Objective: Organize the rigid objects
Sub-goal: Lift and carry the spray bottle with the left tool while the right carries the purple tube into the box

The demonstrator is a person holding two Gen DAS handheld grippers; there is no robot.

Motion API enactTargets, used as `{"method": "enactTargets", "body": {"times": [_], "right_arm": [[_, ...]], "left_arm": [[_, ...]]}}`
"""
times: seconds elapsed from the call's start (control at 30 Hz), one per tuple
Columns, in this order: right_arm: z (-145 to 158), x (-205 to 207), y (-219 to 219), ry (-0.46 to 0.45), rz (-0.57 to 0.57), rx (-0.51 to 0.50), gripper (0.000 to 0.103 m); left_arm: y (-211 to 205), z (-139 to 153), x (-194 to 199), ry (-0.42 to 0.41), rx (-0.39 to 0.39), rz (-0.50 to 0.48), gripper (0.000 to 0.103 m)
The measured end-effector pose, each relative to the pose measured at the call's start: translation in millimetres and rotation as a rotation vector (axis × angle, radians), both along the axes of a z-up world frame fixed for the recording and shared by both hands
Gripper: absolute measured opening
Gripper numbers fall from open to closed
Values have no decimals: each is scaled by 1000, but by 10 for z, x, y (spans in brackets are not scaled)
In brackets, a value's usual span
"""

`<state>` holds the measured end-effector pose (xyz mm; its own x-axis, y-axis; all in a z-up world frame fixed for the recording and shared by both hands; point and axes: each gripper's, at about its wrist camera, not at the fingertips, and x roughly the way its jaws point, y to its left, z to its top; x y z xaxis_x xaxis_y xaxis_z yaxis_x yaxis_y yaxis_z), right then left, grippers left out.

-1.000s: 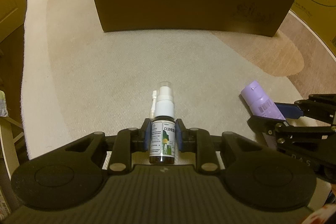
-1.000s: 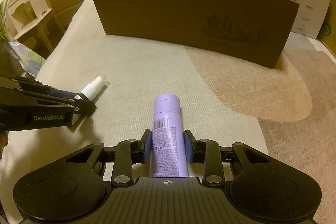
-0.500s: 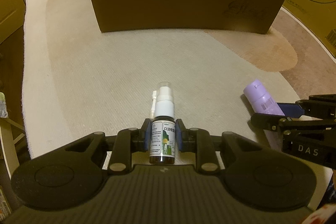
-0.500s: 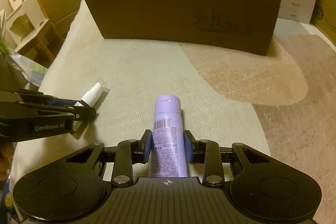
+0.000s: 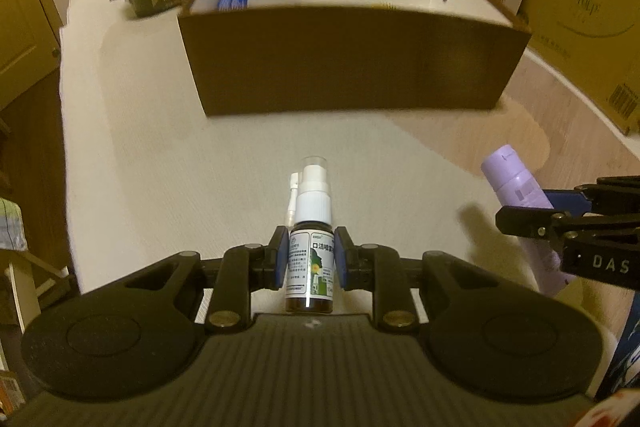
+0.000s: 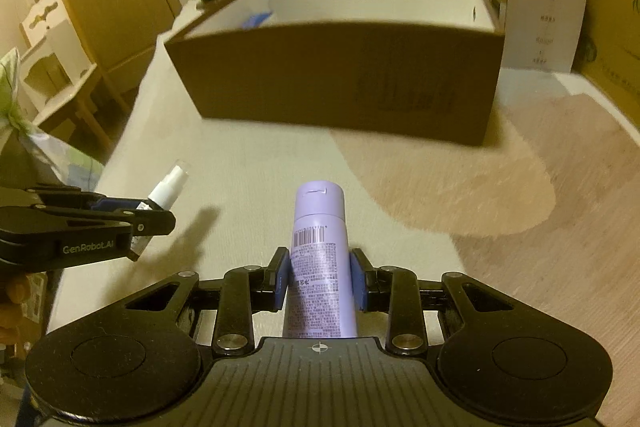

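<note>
A: Where do the two pieces sit at this moment?

B: Both are off the pale woven mat [image 5: 168, 155]. The left gripper [image 5: 311, 259] is clenched on a small brown glass spray bottle with a white pump head and a printed label [image 5: 310, 267]; its blue pads press the labelled body from either side, nozzle pointing away toward the box. The right gripper [image 6: 320, 281] is clenched on a lilac plastic cylinder with a barcode and a smooth cap [image 6: 320, 259], taken around the mid-body, cap forward.

A: And the target?

B: Most likely the open brown cardboard box with a white inside [image 6: 340, 79], standing ahead of both tools and well apart from them. A blue packet [image 6: 256, 20] already lies in its far left corner.

A: How should they handle?

B: I judge both light and stiff, so neither sags in the grip. The brown bottle looks like glass: brittle and slick, and the thin white nozzle arm beside the pump seems the weakest part. Holding the labelled body is right; the paper gives the pads some bite. The lilac cylinder is long and smooth, so it could pivot or slide between the pads if swung fast. A hold near its middle keeps it balanced.

A: Risks at the box?

B: Clipping the near wall with the protruding ends, and dropping the glass one from a height. Lower it before letting go.
</note>
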<state>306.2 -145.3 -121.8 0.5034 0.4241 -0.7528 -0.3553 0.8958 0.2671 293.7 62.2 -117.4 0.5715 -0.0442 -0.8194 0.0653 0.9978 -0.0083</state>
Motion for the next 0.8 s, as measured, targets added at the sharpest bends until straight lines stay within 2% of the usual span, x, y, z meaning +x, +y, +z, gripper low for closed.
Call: {"method": "enactTargets", "body": {"times": [0.37,0.8], "right_arm": [[408,200,-83,-79,9,36,32],[902,749,-119,-176,23,80,32]], "left_arm": [[65,433,150,-96,-5,0,22],[-48,822,702,-185,20,-62,22]]}}
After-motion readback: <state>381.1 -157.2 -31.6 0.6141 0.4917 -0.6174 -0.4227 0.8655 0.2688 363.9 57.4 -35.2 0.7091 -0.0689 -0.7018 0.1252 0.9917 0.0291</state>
